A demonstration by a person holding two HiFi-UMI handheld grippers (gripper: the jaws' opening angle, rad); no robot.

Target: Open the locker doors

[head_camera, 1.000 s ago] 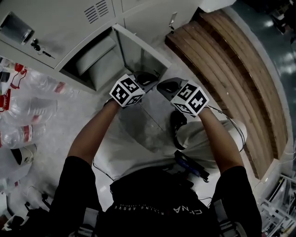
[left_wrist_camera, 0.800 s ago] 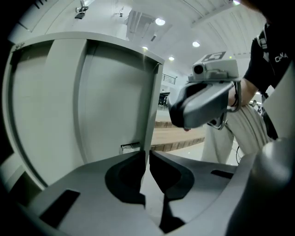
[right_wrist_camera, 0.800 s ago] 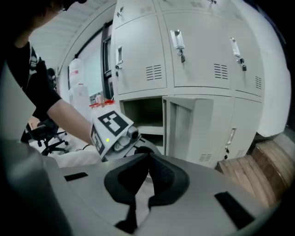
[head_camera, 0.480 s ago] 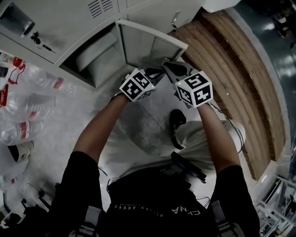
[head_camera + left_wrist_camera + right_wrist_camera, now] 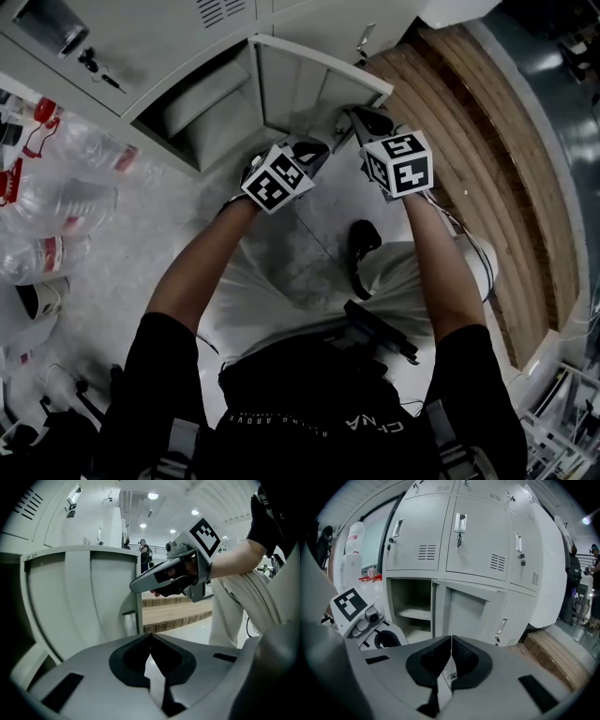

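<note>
Backdrop: grey lockers (image 5: pixel 478 541) stood in rows.
Door: one lower door (image 5: pixel 319 84) hung swung outward.
Left gripper (image 5: pixel 305 150): your jaws were pressed together, empty.
Right gripper (image 5: pixel 364 117): likewise closed on nothing, just beside the door's edge.
Advice: you probably needed a steady push on that edge.

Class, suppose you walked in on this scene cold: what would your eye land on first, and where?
The two black-and-white marker cubes on the left gripper and right gripper stand out at centre, both with jaws shut and empty, close by the open locker door. Left of it gapes the open compartment; a wooden platform runs along the right.
</note>
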